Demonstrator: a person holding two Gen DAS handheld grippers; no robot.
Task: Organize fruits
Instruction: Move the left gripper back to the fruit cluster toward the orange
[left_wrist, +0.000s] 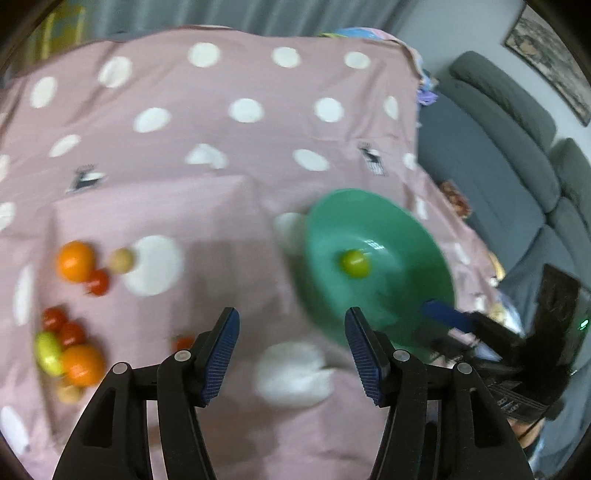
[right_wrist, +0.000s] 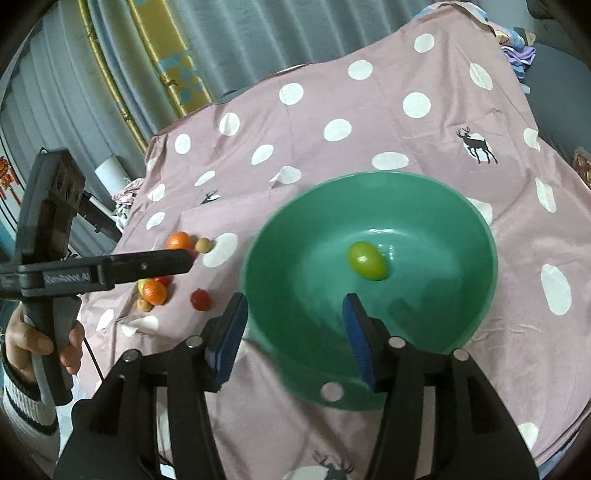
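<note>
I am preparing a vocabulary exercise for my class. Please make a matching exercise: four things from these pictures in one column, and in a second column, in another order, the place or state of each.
Things:
1. yellow-green fruit
2. green bowl
3. oranges
4. left tool

Places or states:
A. open and empty, above the cloth
B. lying on the pink cloth among small red fruits
C. alone inside the bowl
D. standing on the dotted cloth, below the right tool

Pairs: 1-C, 2-D, 3-B, 4-A
</note>
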